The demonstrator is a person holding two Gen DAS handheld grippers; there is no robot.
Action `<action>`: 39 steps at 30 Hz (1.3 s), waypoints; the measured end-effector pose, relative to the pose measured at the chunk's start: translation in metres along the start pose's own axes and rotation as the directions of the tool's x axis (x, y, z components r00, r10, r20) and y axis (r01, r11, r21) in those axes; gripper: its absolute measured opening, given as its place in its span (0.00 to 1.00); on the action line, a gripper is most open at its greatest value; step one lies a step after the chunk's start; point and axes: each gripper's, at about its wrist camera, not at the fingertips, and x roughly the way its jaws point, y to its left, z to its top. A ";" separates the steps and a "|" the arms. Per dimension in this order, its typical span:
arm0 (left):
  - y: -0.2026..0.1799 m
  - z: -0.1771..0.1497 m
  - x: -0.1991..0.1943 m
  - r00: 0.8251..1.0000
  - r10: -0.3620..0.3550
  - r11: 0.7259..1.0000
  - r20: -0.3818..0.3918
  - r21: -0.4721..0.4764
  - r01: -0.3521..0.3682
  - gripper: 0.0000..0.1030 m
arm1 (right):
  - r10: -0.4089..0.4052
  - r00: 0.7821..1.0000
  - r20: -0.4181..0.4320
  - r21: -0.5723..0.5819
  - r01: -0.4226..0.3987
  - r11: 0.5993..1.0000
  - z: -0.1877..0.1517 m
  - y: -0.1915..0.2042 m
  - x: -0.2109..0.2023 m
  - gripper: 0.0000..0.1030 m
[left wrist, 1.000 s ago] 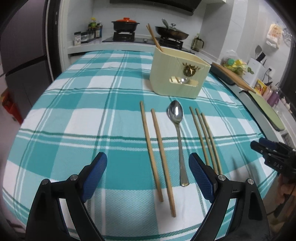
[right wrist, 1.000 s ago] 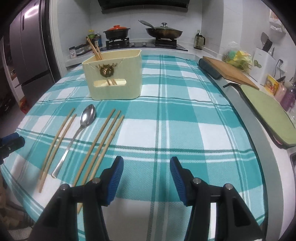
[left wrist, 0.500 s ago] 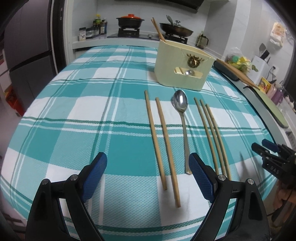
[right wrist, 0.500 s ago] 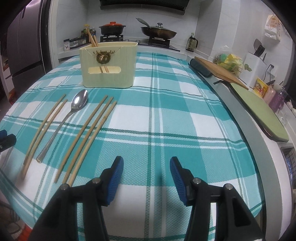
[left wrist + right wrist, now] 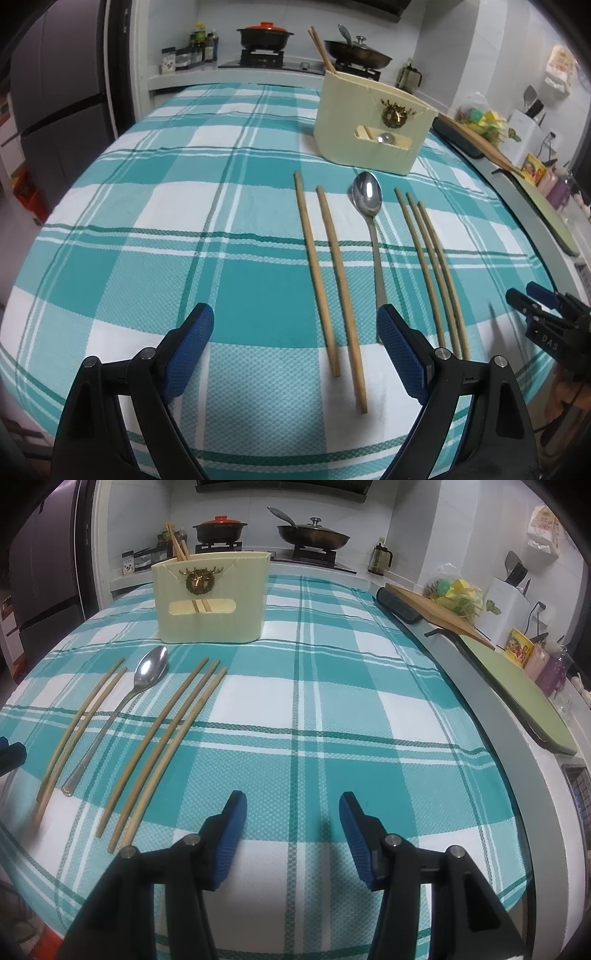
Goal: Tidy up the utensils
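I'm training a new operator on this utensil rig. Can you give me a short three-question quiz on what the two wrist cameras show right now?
1. How many loose chopsticks lie on the checked tablecloth?
2. True or false: the spoon lies between the pair of chopsticks and the group of three chopsticks.
3. Which gripper has the pair of chopsticks between its fingers' line of sight: (a) left gripper, (b) right gripper?

Key: 1. Five; more stand in the cream holder. 2. True. 3. (a); both grippers are open and empty.

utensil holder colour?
Pale cream utensil holder, with a gold deer-head wreath ornament on its front. Clearest in the right wrist view.
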 end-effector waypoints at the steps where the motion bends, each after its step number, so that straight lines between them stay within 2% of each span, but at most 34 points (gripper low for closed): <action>1: 0.000 0.000 0.001 1.000 0.001 1.000 -0.004 -0.003 -0.001 0.88 | 0.003 1.000 0.000 0.004 -0.003 1.000 0.000 0.000 0.000 0.52; 8: 0.009 0.001 0.011 0.999 -0.017 0.999 -0.034 -0.045 0.016 0.88 | 0.105 0.994 0.006 0.084 -0.105 0.991 -0.003 -0.006 0.005 0.52; 13: 0.008 0.011 0.022 0.999 -0.010 1.000 -0.036 -0.012 0.009 0.88 | 0.178 0.984 0.013 0.113 -0.179 0.977 0.001 -0.003 0.007 0.51; 18: 0.011 0.026 0.042 0.999 0.023 0.999 -0.048 0.025 -0.022 0.88 | 0.249 0.968 0.009 0.083 -0.249 0.965 0.013 0.013 0.013 0.38; 23: 0.015 0.042 0.054 0.998 0.020 1.000 -0.054 0.007 -0.019 0.88 | 0.307 0.952 0.005 0.036 -0.307 0.951 0.033 0.037 0.026 0.26; 29: 0.011 0.046 0.067 0.997 0.045 0.998 -0.064 0.041 -0.043 0.88 | 0.332 0.943 -0.034 0.050 -0.330 0.943 0.040 0.051 0.046 0.24; 36: 0.005 0.045 0.084 0.989 0.126 0.988 -0.077 0.099 -0.118 0.88 | 0.307 0.950 -0.061 0.024 -0.307 0.952 0.042 0.056 0.057 0.24; 39: 0.002 0.047 0.085 0.989 0.133 0.986 -0.071 0.115 -0.124 0.87 | 0.283 0.957 -0.061 -0.006 -0.284 0.959 0.046 0.058 0.058 0.24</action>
